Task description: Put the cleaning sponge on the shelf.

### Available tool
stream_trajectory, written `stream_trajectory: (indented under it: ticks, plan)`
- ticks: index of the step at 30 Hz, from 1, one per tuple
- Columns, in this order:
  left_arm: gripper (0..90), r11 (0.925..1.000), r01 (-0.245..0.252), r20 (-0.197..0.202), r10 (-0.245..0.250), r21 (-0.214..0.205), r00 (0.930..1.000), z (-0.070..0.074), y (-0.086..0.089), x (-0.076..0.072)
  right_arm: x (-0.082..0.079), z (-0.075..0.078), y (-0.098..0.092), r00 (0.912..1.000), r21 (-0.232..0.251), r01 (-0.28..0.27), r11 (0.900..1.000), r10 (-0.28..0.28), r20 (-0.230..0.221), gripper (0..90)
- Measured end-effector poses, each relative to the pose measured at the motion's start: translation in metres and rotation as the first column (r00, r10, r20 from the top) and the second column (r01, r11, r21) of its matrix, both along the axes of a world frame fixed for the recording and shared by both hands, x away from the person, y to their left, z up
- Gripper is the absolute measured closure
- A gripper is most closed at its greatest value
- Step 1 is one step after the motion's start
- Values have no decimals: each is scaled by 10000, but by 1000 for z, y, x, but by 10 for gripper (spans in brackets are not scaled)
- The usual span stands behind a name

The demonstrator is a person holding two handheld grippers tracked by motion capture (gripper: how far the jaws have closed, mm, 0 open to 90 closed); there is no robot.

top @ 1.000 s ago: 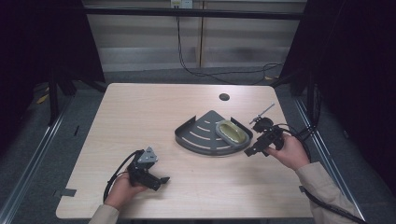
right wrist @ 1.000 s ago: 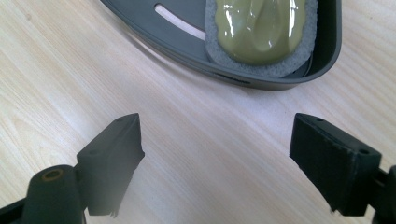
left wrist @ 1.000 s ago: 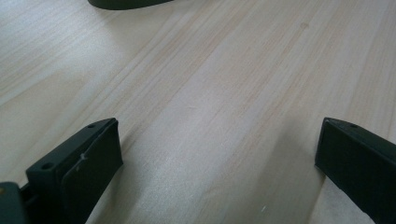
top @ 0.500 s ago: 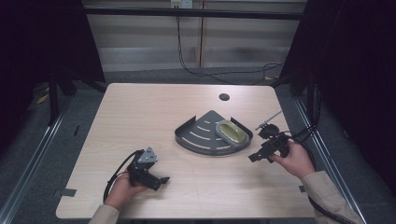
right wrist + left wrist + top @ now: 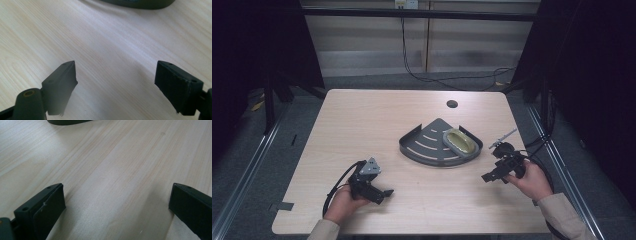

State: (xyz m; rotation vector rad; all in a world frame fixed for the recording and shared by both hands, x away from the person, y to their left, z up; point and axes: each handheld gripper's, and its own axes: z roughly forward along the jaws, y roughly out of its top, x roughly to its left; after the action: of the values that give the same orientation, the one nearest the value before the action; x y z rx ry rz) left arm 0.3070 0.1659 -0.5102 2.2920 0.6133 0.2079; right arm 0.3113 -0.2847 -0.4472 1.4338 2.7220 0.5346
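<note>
Dark grey fan-shaped slotted tray (image 5: 427, 150) holding yellow-green oval pad (image 5: 458, 141), frame centre. Right tongs (image 5: 490, 177) nearer, lower right; left tongs (image 5: 384, 193) lower left. Both spread, empty.

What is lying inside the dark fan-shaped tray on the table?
A yellowish oval object lies in the tray's right part. Whatever is beneath the object is covered.
</note>
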Motion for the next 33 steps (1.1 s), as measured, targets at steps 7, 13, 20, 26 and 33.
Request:
stream_trajectory:
  ticks: [7,13,20,26,33]
  plan:
    - [0,10000,9,-15,-9,13,10000,0,0,0,-7,-11,-5,9999,-70,-82,9999,81,-117,171]
    - [0,10000,4,-15,-4,9,10000,0,0,0,-12,-22,-7,9998,63,-179,9998,180,-80,171]
    - [0,10000,8,-8,-8,19,10000,0,0,0,-19,-30,-6,9991,36,-378,9993,377,204,157]
    - [0,10000,-7,-9,7,9,10000,0,0,0,-27,-35,-7,9923,-38,-774,9970,774,970,138]
    - [0,10000,5,0,-5,24,10000,0,0,0,-37,-41,-9,9774,29,-972,9953,949,1889,123]
